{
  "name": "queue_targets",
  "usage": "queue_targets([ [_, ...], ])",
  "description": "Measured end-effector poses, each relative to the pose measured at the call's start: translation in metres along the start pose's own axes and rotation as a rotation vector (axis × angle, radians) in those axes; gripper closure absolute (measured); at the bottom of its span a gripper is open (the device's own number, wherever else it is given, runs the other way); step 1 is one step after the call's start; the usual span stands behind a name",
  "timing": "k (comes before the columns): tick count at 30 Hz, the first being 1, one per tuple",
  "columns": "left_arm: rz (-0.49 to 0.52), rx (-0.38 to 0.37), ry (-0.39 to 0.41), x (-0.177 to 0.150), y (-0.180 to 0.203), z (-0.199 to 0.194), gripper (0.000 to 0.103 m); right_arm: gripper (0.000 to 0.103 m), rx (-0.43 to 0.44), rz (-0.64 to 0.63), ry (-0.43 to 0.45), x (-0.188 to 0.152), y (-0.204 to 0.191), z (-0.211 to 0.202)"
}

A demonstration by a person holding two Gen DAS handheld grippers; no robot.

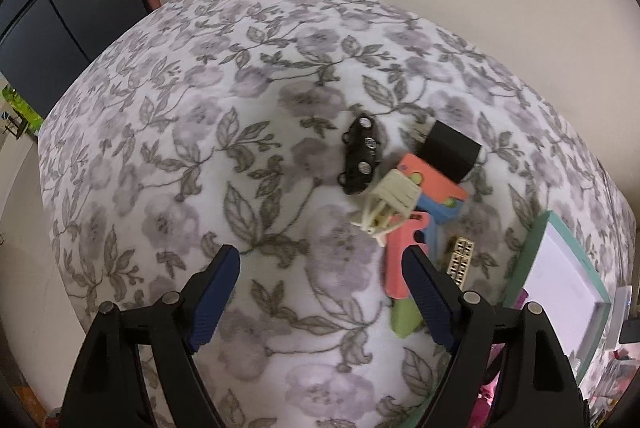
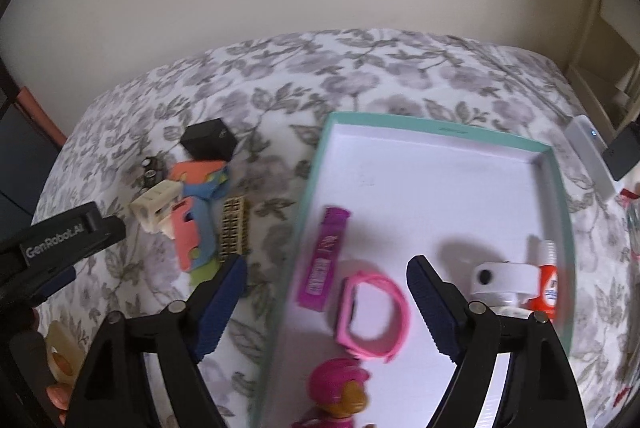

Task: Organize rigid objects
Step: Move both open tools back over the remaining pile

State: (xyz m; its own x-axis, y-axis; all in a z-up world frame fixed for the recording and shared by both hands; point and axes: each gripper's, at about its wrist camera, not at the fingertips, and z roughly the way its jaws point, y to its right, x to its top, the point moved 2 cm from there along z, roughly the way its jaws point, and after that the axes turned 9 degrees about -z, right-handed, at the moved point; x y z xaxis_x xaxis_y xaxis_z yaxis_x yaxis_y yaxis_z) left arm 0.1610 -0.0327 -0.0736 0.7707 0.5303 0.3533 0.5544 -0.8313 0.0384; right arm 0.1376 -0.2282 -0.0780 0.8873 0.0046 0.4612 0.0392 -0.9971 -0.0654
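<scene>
Both tools, left tool and right tool, gape empty; the toy car looks light, stiff, best pinched across its sides.

The left gripper body carries white lettering reading "GenRobot.AI".

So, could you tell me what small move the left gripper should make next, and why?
Probably ease the left gripper forward and right toward the pile, likely onto the toy gun. Both grippers are open and empty, the box already holds a pink band and other items, and the gun lies nearest, partly behind the left gripper's right finger.
</scene>
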Motion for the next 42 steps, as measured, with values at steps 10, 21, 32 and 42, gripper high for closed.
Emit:
queue_targets([
  [10, -0.041, 0.05, 0.007, 0.012, -0.032, 0.011, 0.019, 0.018, 0.038, -0.048, -0.01, 0.0, -0.029, 0.008],
  [21, -0.062, 0.085, -0.02, 0.014, -0.06, 0.036, 0.019, 0.018, 0.083, -0.104, -0.028, 0.001, -0.06, 0.02],
  [32, -0.084, 0.028, -0.076, 0.013, -0.069, 0.055, 0.019, 0.018, 0.127, -0.154, -0.044, 0.001, -0.083, 0.034],
  [42, -0.054, -0.061, -0.093, 0.015, -0.061, 0.063, 0.019, 0.025, 0.161, -0.142, -0.072, -0.001, -0.086, 0.051],
])
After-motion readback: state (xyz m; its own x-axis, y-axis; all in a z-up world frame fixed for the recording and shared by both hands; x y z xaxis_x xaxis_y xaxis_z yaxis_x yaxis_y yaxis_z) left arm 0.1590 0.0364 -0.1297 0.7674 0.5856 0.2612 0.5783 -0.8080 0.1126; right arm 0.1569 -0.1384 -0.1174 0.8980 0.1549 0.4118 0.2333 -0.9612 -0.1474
